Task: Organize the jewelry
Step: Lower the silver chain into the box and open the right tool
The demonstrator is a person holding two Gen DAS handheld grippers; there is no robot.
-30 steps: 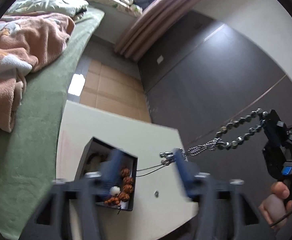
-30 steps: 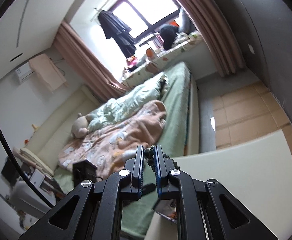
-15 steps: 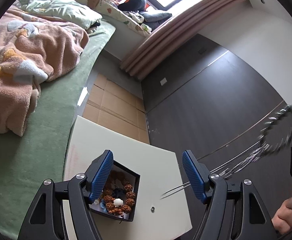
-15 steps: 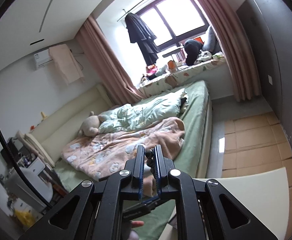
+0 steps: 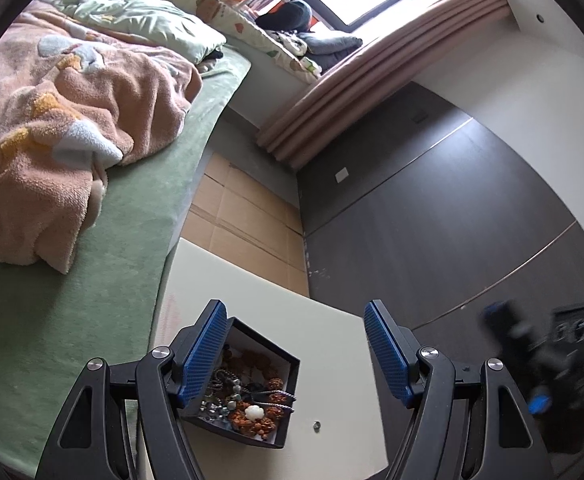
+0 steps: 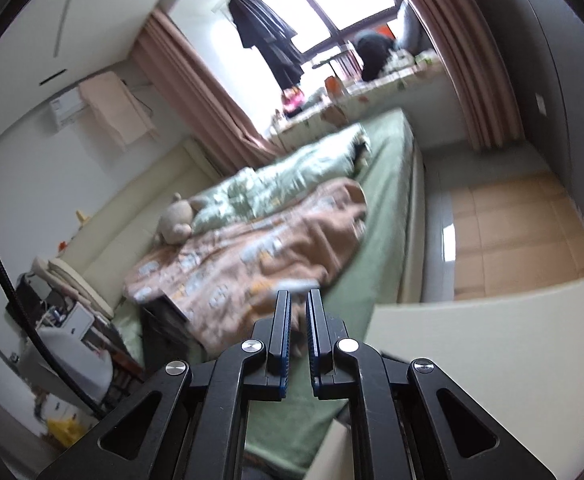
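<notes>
Jewelry (image 5: 244, 404) fills a small black box (image 5: 288, 364) at the bottom centre of the left wrist view: brown beads, a white bead, silver chain. The box sits on a cream table (image 5: 331, 344). Left gripper (image 5: 295, 354) frames the box from above, its blue pads (image 5: 385, 356) spread wide and holding nothing. In the right wrist view, the right gripper (image 6: 297, 332) at lower centre is narrow, almost closed, with only a slim gap and nothing visibly held, pointing toward a green bed (image 6: 387, 208).

Open black jewelry box (image 5: 288, 364) on table, brown bead bracelet (image 5: 260, 416), silver chain (image 5: 220, 394) inside
</notes>
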